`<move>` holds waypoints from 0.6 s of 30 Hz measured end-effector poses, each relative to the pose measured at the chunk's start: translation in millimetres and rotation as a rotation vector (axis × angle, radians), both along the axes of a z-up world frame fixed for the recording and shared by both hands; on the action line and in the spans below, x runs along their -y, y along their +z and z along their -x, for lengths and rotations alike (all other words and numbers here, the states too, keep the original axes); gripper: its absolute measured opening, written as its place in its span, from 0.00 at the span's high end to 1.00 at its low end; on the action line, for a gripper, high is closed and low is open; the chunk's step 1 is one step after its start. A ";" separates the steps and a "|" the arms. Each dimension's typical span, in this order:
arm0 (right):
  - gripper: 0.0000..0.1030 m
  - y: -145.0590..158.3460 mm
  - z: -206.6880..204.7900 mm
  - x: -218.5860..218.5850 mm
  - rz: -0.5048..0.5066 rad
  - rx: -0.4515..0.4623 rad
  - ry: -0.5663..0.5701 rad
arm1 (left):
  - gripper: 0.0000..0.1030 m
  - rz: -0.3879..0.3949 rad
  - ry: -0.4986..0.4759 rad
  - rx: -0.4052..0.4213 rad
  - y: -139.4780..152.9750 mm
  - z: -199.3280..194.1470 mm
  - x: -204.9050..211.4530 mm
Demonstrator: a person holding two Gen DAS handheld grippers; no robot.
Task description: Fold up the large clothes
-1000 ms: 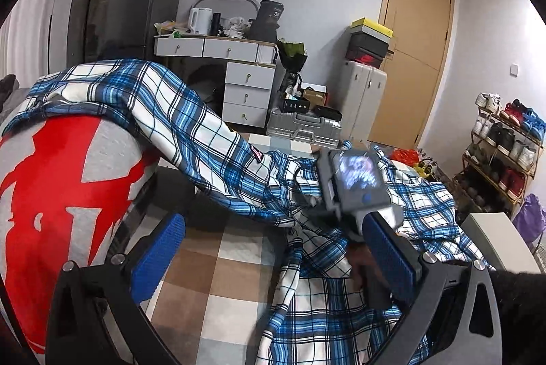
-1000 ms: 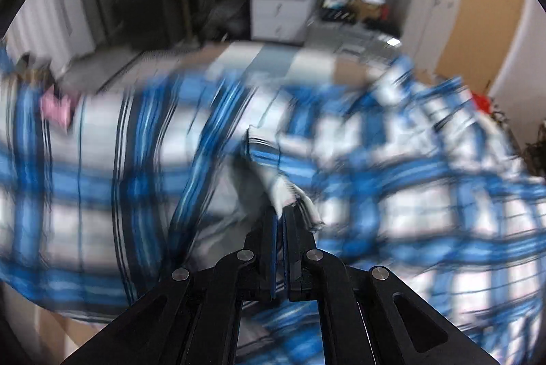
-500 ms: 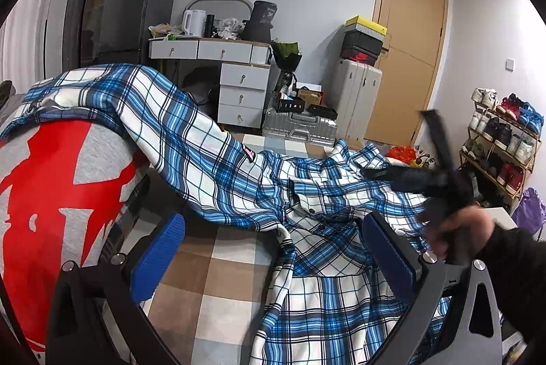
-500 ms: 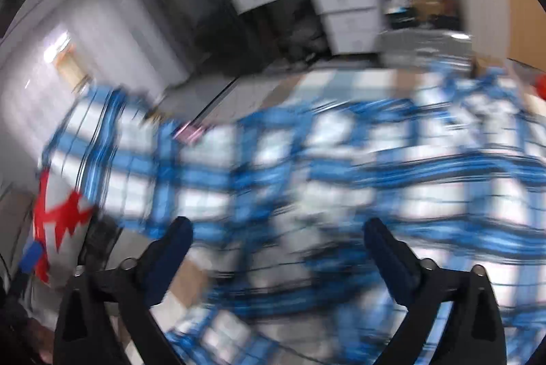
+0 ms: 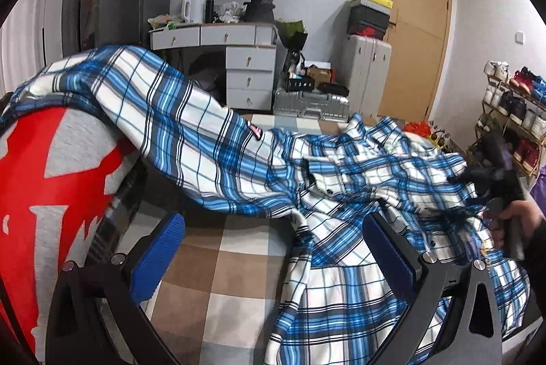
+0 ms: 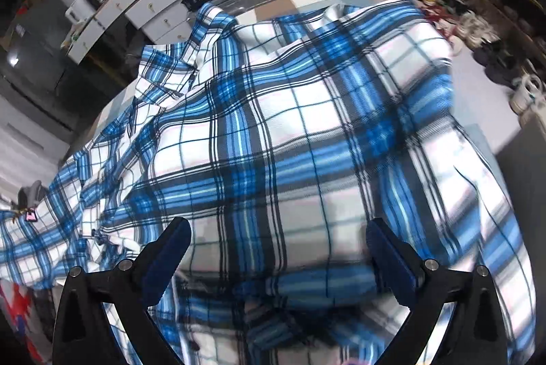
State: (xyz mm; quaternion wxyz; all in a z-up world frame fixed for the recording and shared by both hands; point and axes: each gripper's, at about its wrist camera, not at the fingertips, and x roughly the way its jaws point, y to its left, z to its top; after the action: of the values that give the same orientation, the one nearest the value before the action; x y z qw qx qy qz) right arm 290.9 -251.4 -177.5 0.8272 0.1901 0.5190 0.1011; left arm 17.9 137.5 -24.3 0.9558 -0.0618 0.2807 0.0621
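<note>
Plaid shirt (image 5: pixel 341 180) spread on the checked surface (image 5: pixel 218 266)

Both claws gape wide and empty: left claw (image 5: pixel 273 249) near the shirt's left edge, right claw (image 6: pixel 273 249) above its right side; one sleeve drapes left over a red-and-grey garment (image 5: pixel 44 194).

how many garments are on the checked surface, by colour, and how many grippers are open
blue and white plaid shirt: 1
grey garment with red print: 1
open grippers: 2, the left gripper and the right gripper, nothing between the jaws of either
total: 2 garments, 2 grippers
</note>
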 end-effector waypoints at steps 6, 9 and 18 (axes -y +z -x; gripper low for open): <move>0.00 71.4 105.8 -10.9 -0.240 0.263 0.036 | 0.01 0.078 -0.032 0.009 8.3 12.4 -3.1; 0.00 76.3 171.5 -22.8 -0.355 0.346 0.074 | 0.01 0.128 -0.032 0.009 23.2 22.6 -2.7; 0.00 70.3 227.7 -51.4 -0.357 0.380 0.234 | 0.01 0.194 0.108 0.108 107.6 69.2 -82.8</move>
State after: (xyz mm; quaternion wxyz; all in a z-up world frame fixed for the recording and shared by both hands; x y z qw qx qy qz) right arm 63.2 -200.0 -107.2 0.8459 0.2490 0.3469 0.3195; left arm -51.3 220.3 83.2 0.9543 -0.1723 0.2300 0.0827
